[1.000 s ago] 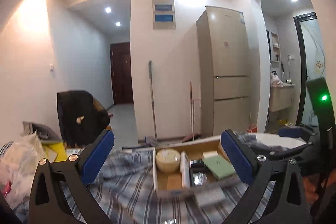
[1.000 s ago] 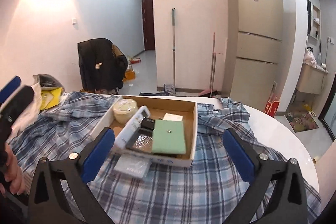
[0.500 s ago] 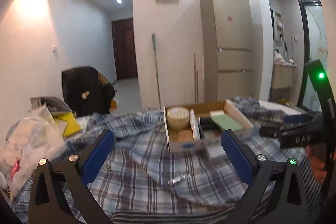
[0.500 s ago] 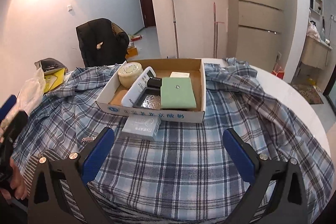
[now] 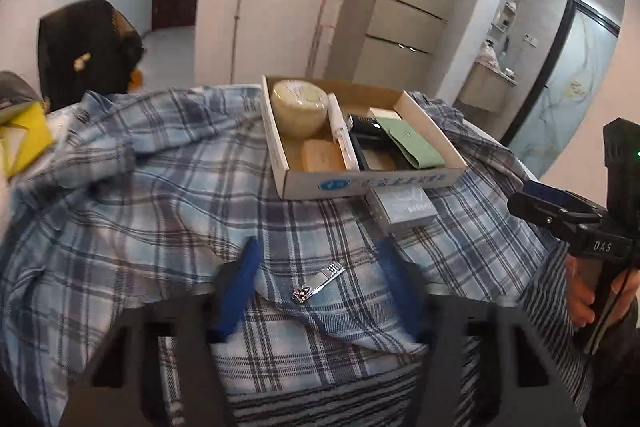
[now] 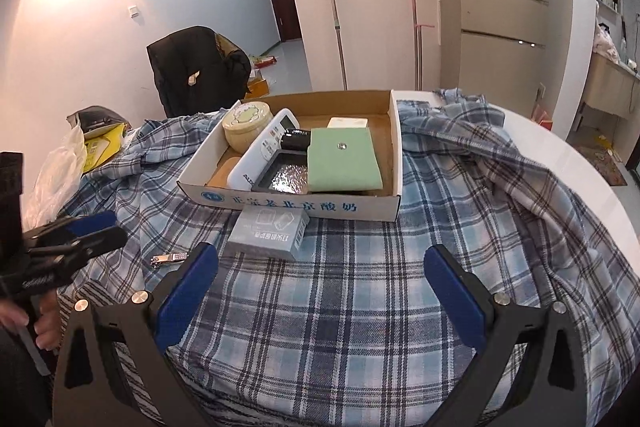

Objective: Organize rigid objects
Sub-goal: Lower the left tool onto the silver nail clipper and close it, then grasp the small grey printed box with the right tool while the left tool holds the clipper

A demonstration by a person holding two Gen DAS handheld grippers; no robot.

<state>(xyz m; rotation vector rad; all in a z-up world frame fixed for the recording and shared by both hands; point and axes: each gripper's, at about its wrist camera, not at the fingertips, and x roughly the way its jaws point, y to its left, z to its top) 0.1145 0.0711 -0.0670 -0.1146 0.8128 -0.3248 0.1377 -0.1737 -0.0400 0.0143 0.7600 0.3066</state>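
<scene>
Here the left tool is closing, its jaws either side of the nail clipper, pads not yet touching. The clipper, lying nearer than the cardboard box, looks small, stiff and slippery; I'd pinch its narrow middle. The right tool stands wide open, holding nothing.

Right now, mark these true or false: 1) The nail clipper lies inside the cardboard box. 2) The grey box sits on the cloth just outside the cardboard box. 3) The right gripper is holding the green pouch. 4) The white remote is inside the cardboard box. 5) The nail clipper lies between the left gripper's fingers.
1) False. The nail clipper lies on the plaid cloth, outside the cardboard box.
2) True. The grey box rests on the cloth against the box's front wall.
3) False. The right gripper is open and empty; the green pouch lies in the box.
4) True. The white remote leans inside it.
5) True. The left gripper is closing around it, not yet touching.
</scene>
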